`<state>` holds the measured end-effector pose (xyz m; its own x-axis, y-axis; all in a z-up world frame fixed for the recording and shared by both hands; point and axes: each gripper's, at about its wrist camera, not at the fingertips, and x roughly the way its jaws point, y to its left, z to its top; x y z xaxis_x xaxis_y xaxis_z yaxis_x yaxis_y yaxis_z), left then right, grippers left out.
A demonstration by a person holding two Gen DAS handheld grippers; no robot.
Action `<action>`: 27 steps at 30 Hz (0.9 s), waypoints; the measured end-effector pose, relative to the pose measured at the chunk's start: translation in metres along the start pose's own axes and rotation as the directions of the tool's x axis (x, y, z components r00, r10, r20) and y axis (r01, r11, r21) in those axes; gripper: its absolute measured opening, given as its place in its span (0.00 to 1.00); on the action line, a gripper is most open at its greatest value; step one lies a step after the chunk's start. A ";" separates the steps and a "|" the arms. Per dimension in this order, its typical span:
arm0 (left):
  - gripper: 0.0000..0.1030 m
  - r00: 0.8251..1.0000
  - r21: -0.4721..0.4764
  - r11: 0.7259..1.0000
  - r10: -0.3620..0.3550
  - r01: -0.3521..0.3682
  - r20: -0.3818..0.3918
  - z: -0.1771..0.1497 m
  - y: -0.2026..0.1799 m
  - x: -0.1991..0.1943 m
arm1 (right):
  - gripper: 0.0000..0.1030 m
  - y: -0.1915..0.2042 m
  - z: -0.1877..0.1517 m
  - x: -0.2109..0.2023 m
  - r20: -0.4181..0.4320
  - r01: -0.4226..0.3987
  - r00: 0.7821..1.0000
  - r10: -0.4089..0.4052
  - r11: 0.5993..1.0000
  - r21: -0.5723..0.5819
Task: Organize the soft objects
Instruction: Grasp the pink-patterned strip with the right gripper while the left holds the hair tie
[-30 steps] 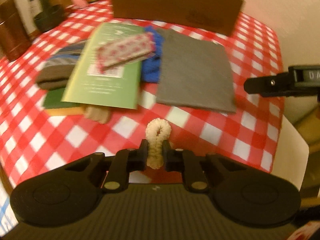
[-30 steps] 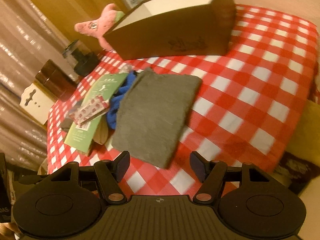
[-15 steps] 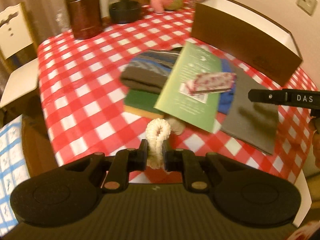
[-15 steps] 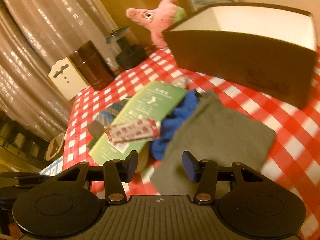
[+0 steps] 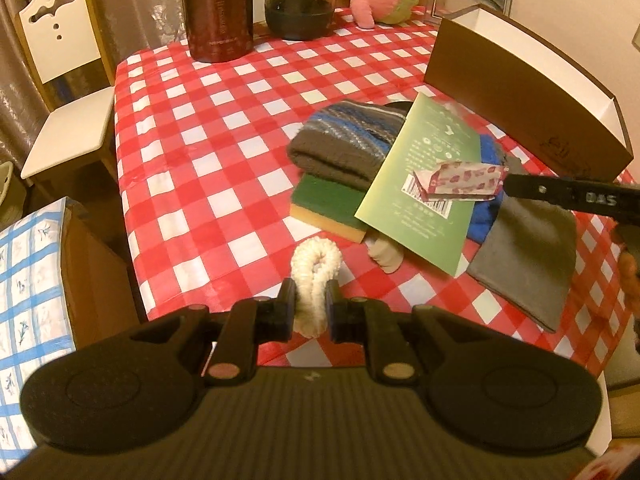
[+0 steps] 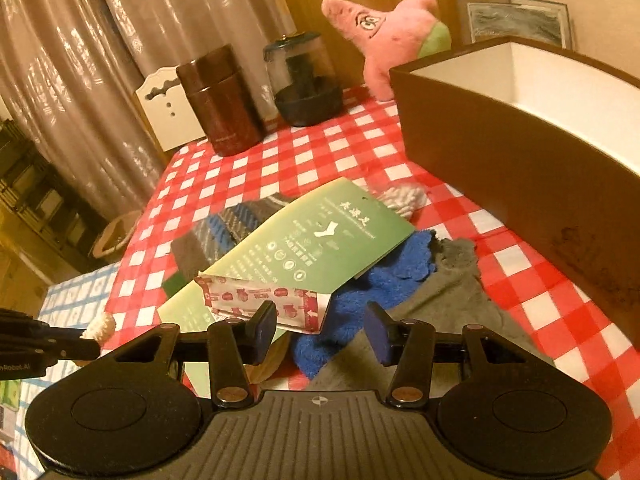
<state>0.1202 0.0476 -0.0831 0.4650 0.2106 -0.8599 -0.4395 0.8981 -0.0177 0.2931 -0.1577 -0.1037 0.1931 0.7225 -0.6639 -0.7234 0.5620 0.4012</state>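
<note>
My left gripper is shut on a cream fluffy loop, held above the near table edge; the loop's tip also shows in the right wrist view. My right gripper is open and empty, low over the pile. The pile holds a grey cloth, a blue fluffy cloth, a striped knit sock, a green card and a red-patterned packet. A brown box with a white inside stands behind the pile.
A green and yellow sponge lies under the sock. A brown canister, a dark jar and a pink plush star stand at the back of the checked table. A white chair stands at left.
Both grippers have swung left and pulled back, so the pile has shifted right in the left view. The left gripper still holds the loop. The right gripper stays open.
</note>
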 end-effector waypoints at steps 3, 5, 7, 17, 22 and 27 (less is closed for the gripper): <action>0.14 1.000 0.000 1.000 0.000 0.000 -0.004 0.002 -0.001 0.001 | 0.48 -0.011 -0.008 -0.001 -0.015 -0.099 0.994 0.104 0.974 0.204; 0.14 1.000 -0.001 1.000 -0.002 0.002 -0.005 0.004 0.000 0.003 | 0.48 -0.018 -0.017 0.007 -0.017 -0.143 0.987 0.158 0.928 0.344; 0.14 1.000 0.003 1.000 -0.002 0.002 -0.004 0.007 0.000 0.003 | 0.44 -0.022 -0.023 0.016 -0.012 -0.145 0.986 0.167 0.885 0.442; 0.14 1.000 0.011 1.000 -0.001 0.001 -0.009 0.011 0.001 0.002 | 0.33 -0.052 -0.023 0.040 0.112 -0.197 0.979 0.170 0.657 0.728; 0.14 1.000 0.006 1.000 -0.001 0.001 -0.006 0.009 0.004 0.001 | 0.17 -0.053 -0.012 0.042 0.112 -0.160 0.987 0.115 0.668 0.726; 0.14 1.000 0.001 1.000 -0.001 0.001 0.001 0.009 0.008 -0.001 | 0.17 -0.036 0.006 0.042 0.066 -0.064 0.997 0.030 0.793 0.606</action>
<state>0.1233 0.0584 -0.0779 0.4658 0.2102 -0.8596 -0.4384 0.8986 -0.0179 0.3317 -0.1448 -0.1423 0.2145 0.7639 -0.6086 -0.1847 0.6436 0.7427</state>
